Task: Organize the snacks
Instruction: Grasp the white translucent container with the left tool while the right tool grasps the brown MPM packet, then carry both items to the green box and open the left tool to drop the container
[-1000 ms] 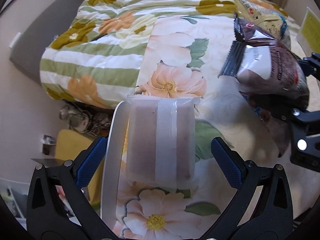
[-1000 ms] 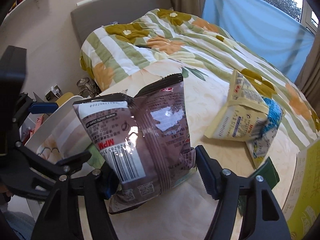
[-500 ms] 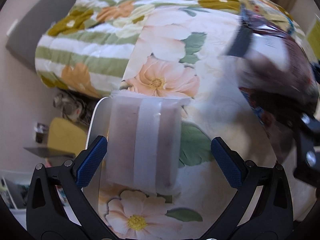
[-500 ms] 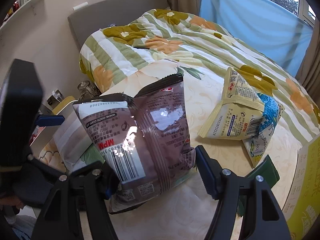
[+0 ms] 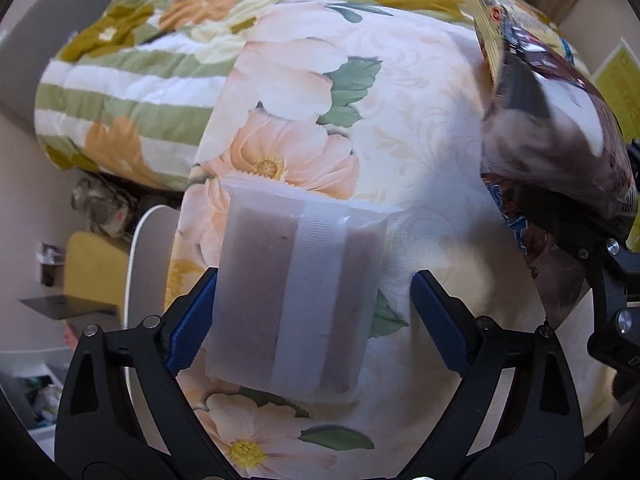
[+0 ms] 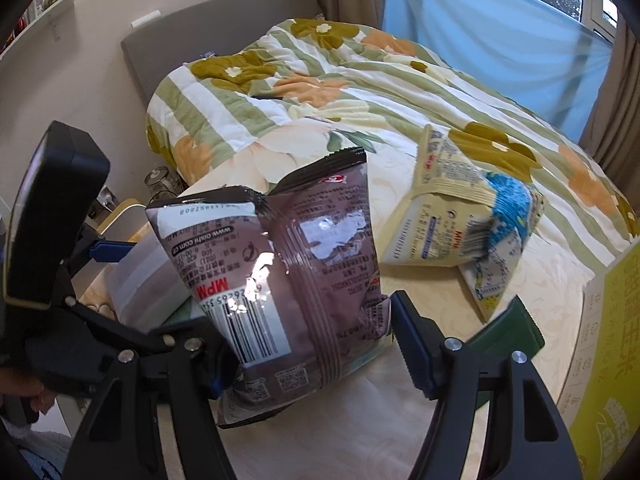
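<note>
Your left tool sits wide apart with a frosted white snack packet between its blue pads; the left pad looks to be touching the packet's edge, the right pad is clear of it, so released, not pinching. Your right tool has a brown snack bag standing between its fingers, barcode side facing the camera, printing upside down; whether the pads actually clamp the bag you cannot tell, since the left pad is hidden behind the bag and the right one shows a gap. Largest thing around is the bed behind, covered with a green-striped floral quilt, blue curtain beyond it. Next, the round tabletop with a floral cloth over it, set just beside the bed. On the tabletop to the right of the brown bag lies a pale yellow snack bag with a blue patch, well apart from your right tool. A yellow printed sheet stands at the far right edge, a dark green item just beside it, partly hidden behind your right tool's finger. In the left wrist view the brown bag hangs at upper right, blurred, above the cloth.
</note>
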`<state>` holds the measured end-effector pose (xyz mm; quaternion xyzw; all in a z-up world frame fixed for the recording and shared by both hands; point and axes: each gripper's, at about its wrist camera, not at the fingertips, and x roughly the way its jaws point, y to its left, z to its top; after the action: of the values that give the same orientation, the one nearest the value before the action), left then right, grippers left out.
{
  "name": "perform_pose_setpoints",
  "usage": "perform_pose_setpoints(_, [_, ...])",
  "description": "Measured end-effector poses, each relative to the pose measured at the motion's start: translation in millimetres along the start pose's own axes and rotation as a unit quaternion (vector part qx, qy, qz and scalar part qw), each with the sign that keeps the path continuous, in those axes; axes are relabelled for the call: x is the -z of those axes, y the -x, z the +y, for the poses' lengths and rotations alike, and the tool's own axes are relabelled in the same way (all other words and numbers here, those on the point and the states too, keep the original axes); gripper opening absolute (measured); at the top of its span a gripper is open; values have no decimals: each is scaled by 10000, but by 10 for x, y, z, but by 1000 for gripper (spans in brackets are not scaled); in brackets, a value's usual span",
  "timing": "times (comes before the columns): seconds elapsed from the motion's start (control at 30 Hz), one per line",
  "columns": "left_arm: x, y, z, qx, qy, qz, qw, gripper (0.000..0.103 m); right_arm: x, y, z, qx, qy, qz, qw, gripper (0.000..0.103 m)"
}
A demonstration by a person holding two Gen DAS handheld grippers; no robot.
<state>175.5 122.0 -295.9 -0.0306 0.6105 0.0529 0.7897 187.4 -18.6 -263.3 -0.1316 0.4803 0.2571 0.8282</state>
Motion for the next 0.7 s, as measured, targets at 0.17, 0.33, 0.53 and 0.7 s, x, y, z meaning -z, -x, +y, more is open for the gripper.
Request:
perform_pose_setpoints(0.17, [19,43,32,79,-165,28,9998,76,2,26,-14,-7,-121,-37,9999,64])
perform_pose_setpoints(0.33, [45,81,54,141,-321,-5,9994,61,22,54,8,17,-217,-62,9997,64])
perform_pose_setpoints(0.53, [70,112,84,302,-319,-11,9990,60,40,130,-18,66,-335,-140,9993,64])
perform_pose_setpoints(0.7, [66,287,127,451,-332,-203,9982,59,35,302,-2,185,-508,-276,9982,63])
